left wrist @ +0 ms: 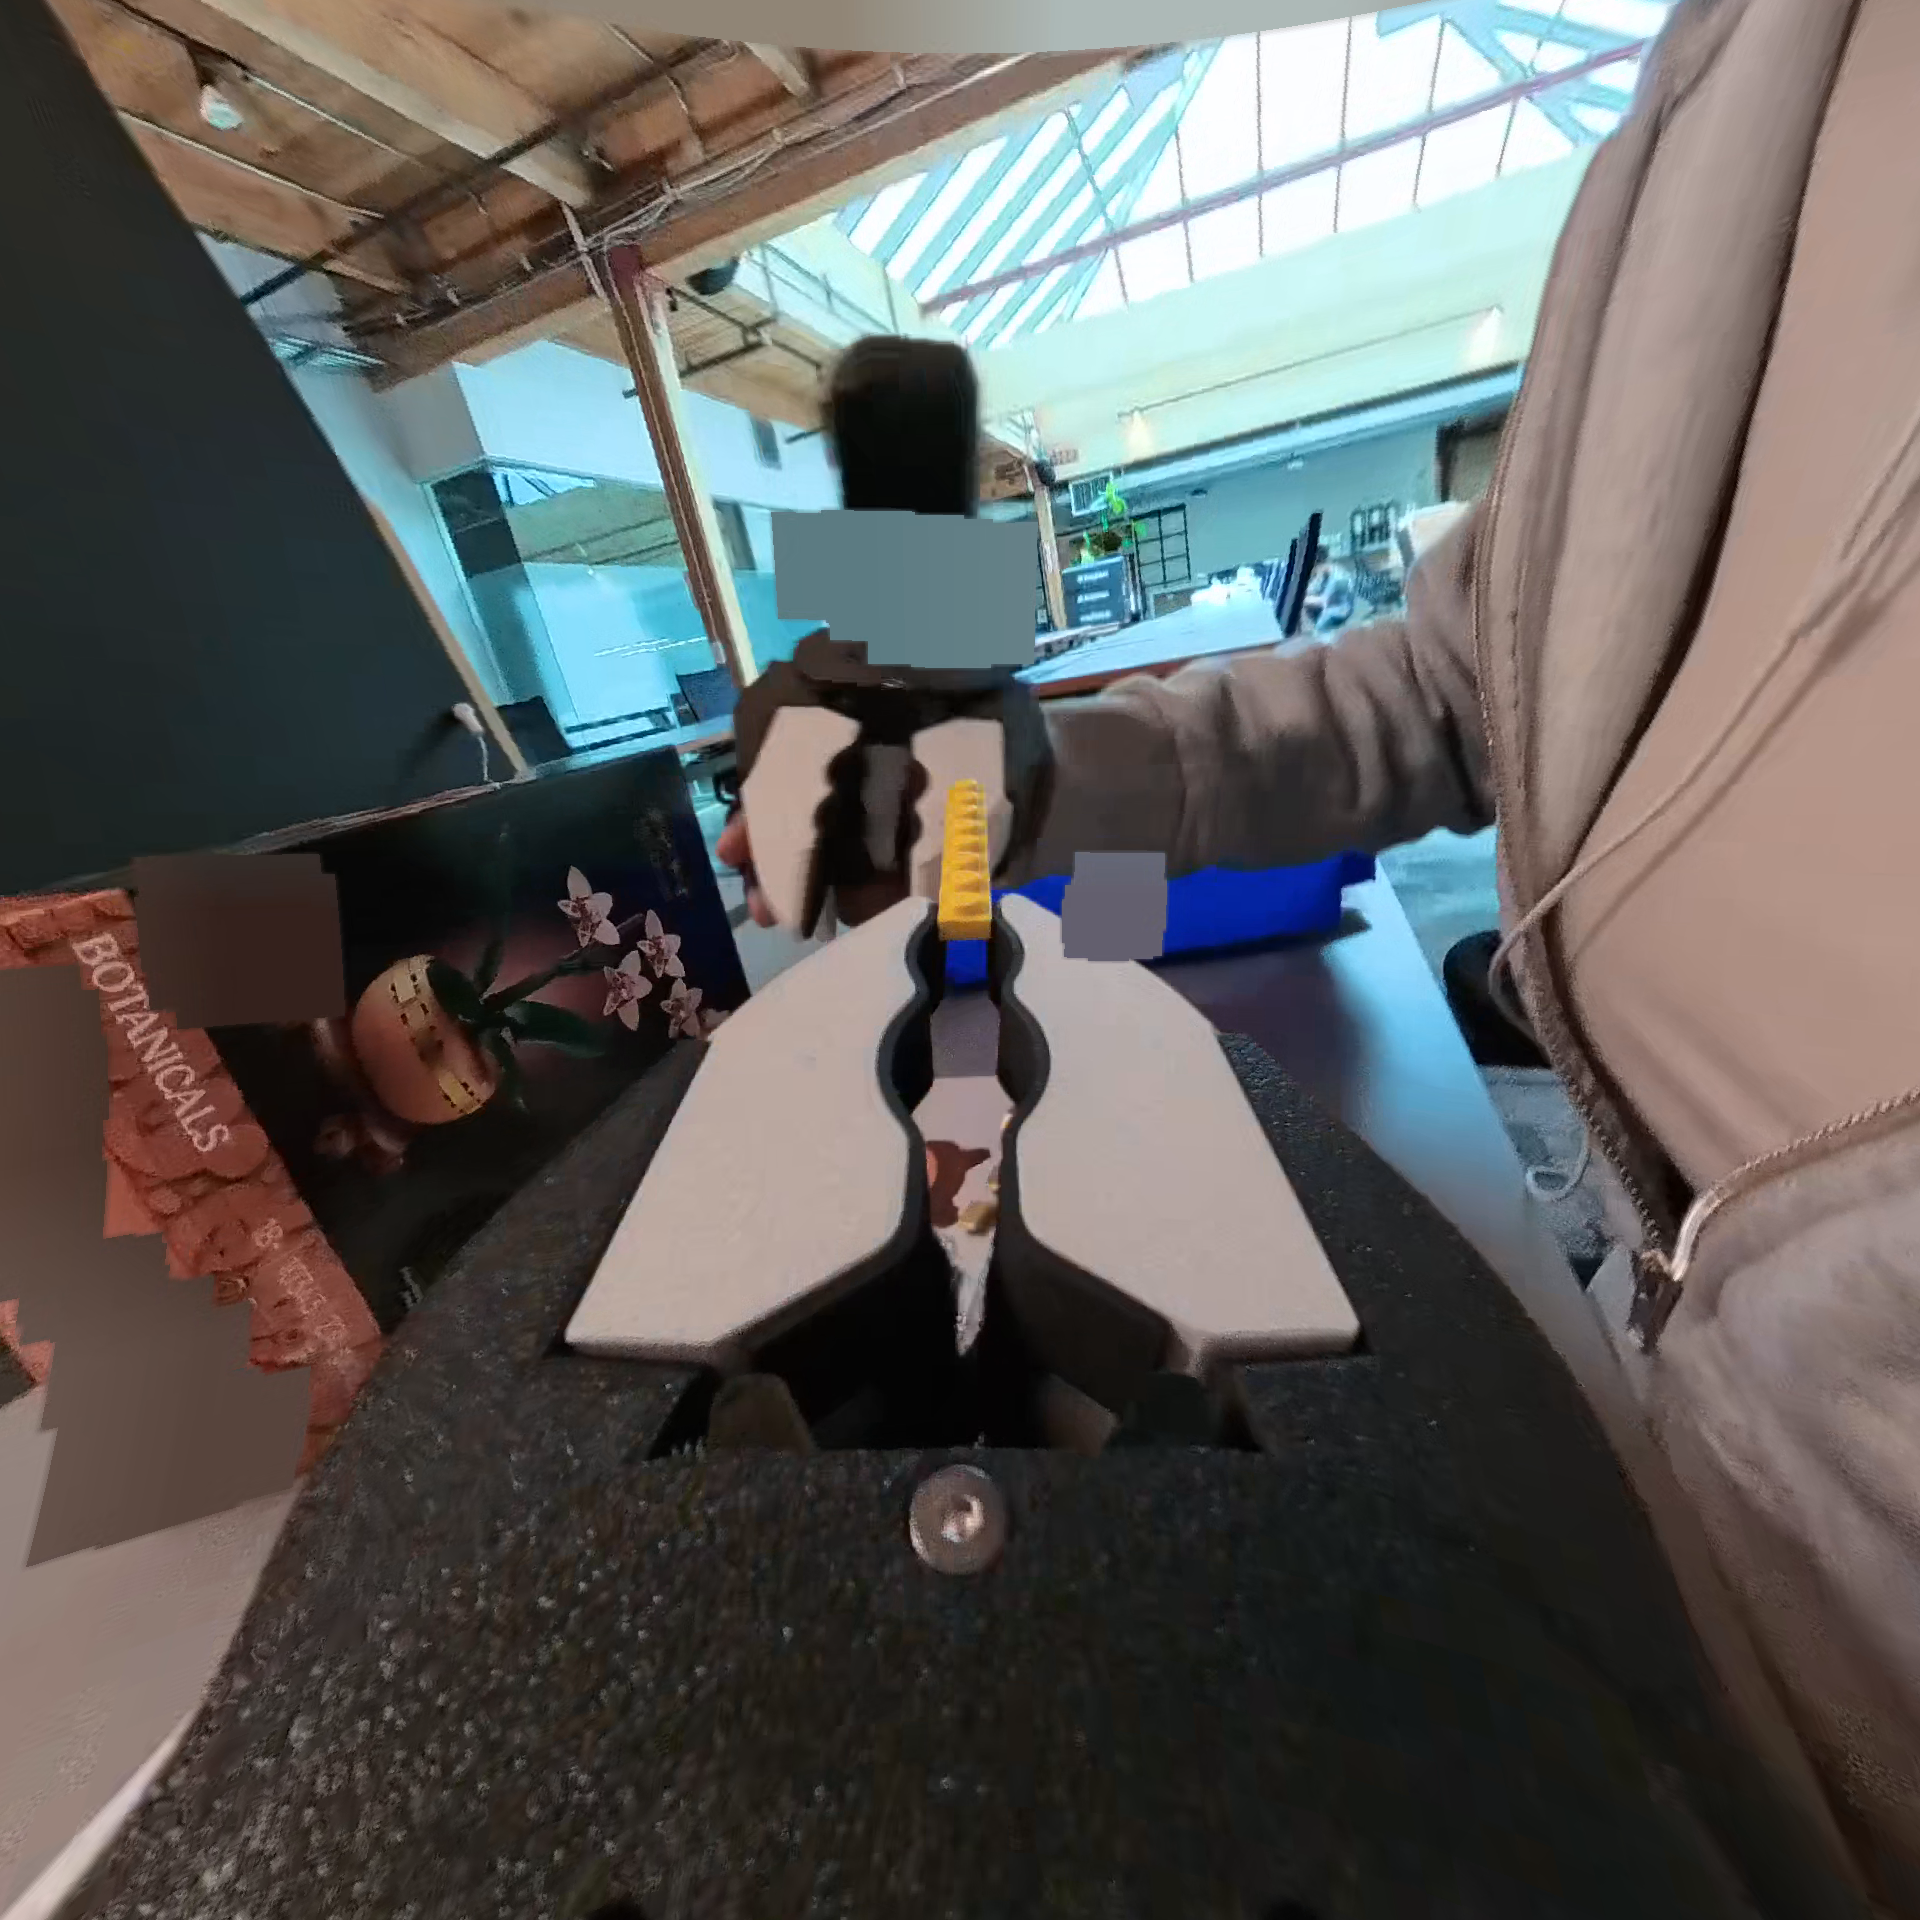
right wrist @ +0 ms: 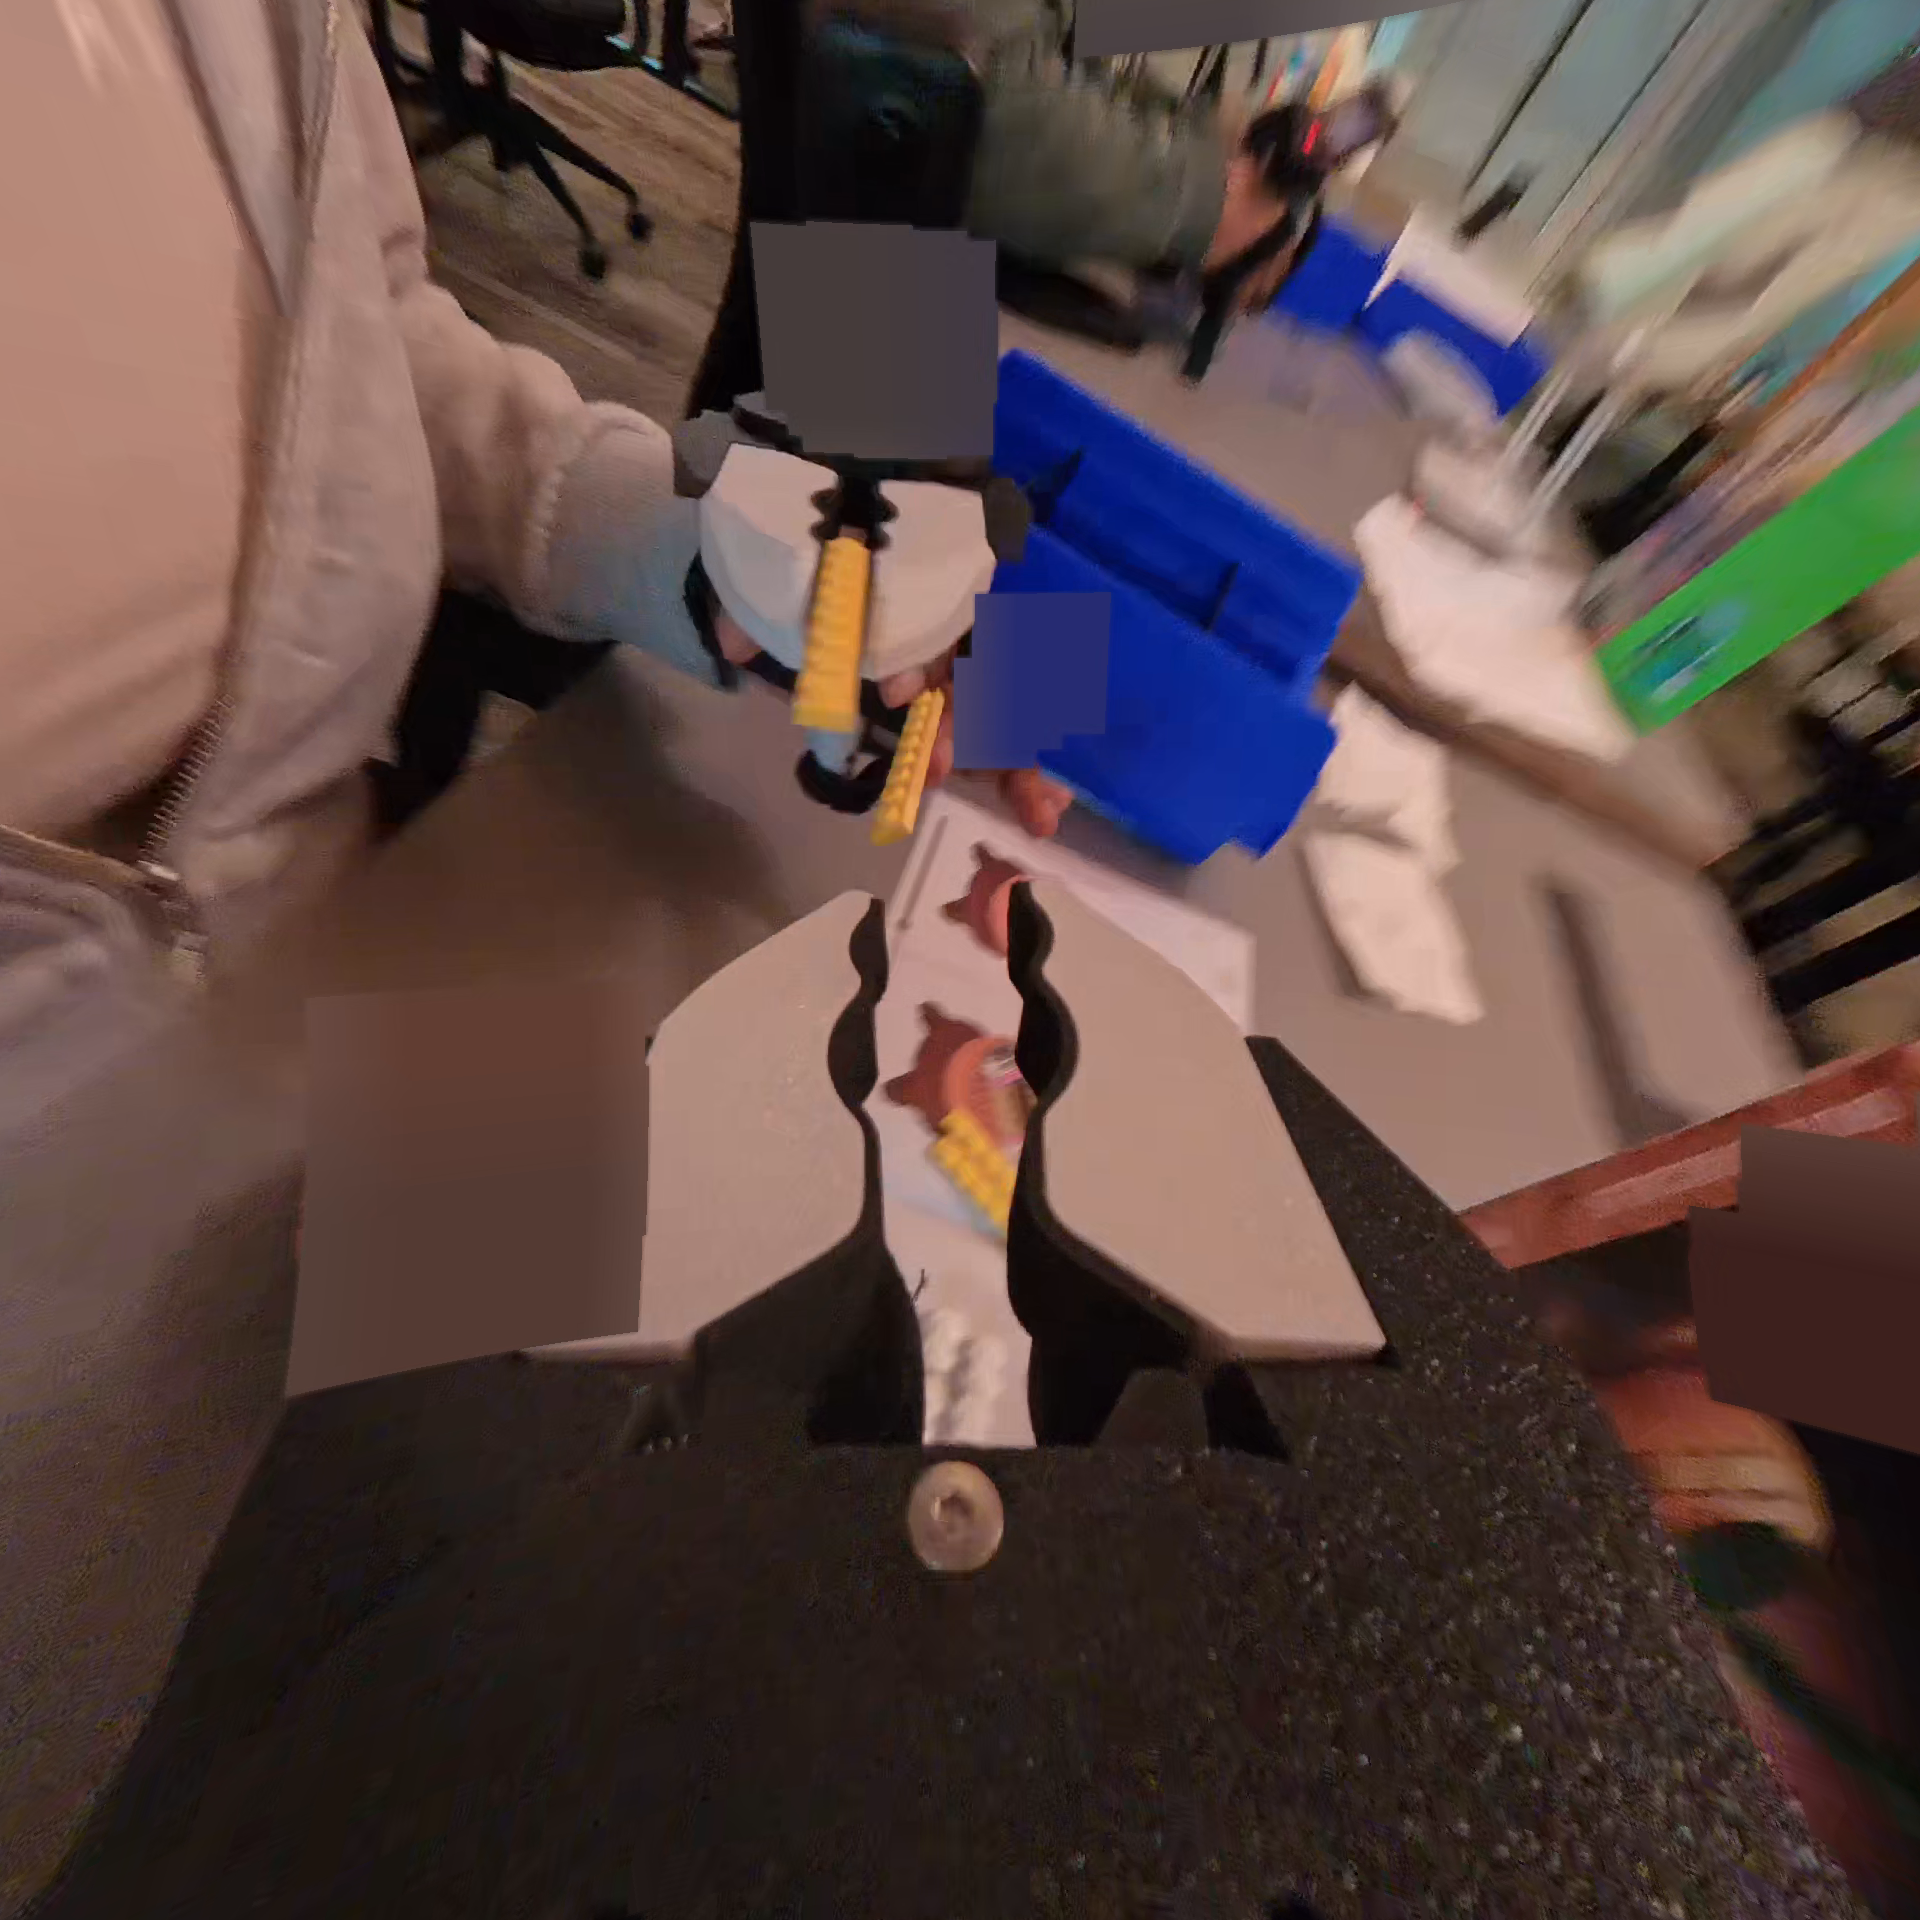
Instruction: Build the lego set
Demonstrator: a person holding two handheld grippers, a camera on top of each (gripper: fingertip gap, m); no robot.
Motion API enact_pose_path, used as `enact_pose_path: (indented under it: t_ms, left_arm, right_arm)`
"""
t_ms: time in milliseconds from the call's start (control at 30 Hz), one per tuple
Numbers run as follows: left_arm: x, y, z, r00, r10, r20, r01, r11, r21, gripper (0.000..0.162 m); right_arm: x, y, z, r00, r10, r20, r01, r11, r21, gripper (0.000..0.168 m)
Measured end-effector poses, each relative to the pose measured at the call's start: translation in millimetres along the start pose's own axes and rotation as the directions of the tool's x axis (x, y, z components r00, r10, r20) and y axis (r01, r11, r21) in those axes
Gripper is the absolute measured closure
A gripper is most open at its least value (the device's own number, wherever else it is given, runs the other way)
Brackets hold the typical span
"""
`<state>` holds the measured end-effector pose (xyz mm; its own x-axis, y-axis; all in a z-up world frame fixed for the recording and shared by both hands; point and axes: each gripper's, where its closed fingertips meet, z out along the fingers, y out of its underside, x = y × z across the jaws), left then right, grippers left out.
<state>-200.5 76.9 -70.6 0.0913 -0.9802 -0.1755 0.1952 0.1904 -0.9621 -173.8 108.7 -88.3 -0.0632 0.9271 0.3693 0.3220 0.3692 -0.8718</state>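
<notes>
Your left gripper is clenching the near end of the yellow plate, which is sticking straight out past its fingertips. Its long axis is pointing at your right gripper. That one is hanging released, jaws apart, nothing between them. From the right gripper the plate is lying dead ahead, a touch left, free end toward it, so the right is probably doing the approaching, end-on. Only the right wrist view is showing a second yellow plate just beyond the first; can't tell what's holding it. The instruction booklet is lying below the right's jaws.
</notes>
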Motion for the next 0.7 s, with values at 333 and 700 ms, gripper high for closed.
enact_pose_path:
  t_ms: [333,700]
  left_arm:
    - [-0.3,-9.5,6.8,0.995,-0.097,-0.018,0.098,0.994,0.043,0.156]
    - [-5.7,8.3,4.1,0.999,-0.045,0.026,0.047,0.996,-0.073,0.155]
  right_arm:
    - [-9.8,-12.5,20.0,0.946,-0.312,-0.087,0.310,0.950,-0.040,0.158]
    - [8.7,4.6,-13.7,0.982,-0.036,-0.185,0.026,0.998,-0.054,0.161]
